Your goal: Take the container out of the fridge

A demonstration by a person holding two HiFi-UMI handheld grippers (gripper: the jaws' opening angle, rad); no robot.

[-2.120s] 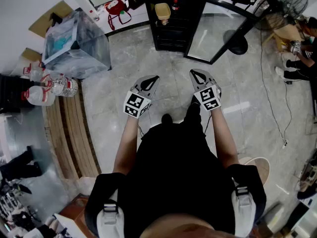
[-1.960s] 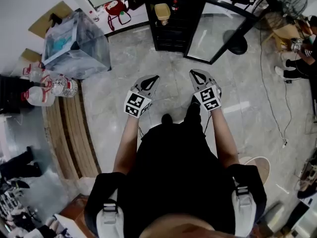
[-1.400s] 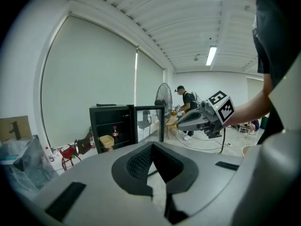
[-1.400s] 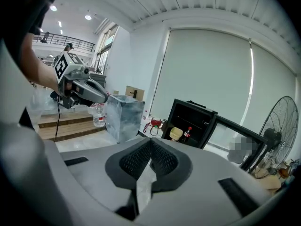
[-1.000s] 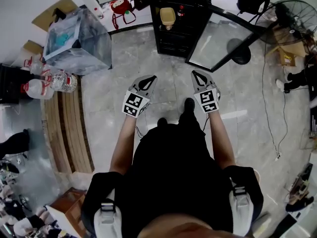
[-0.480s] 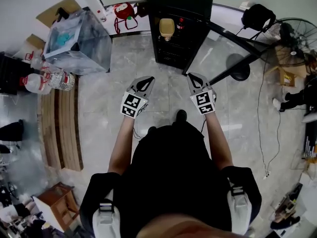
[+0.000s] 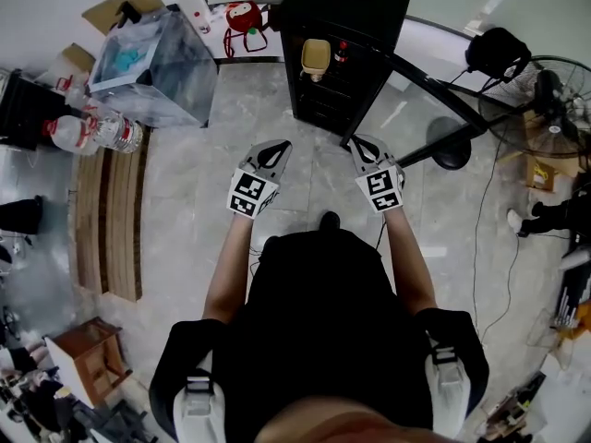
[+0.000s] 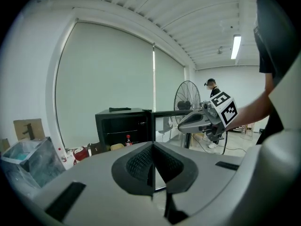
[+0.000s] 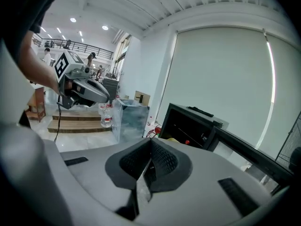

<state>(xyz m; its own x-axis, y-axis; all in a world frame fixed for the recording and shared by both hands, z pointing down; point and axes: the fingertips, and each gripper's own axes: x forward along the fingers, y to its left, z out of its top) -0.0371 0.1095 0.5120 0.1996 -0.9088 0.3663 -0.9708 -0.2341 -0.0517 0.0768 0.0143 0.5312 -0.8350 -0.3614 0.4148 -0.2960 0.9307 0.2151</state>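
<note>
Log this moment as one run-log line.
stage: pre-grasp | fridge: open | container: inside fridge, untouched | left claw: shut, empty | right claw: shut, empty

The head view looks steeply down from above the person onto the left gripper [image 7: 278, 149] and right gripper [image 7: 360, 145], whose own cameras each look level along the jaws — all three views share the open fridge [image 7: 346, 26] some way ahead.

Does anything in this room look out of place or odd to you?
One thing stands out: the small black fridge has its glass door swung wide open, leaving a pale yellow container and a red-capped bottle on show on a shelf. Nothing looks spilled or broken.
</note>
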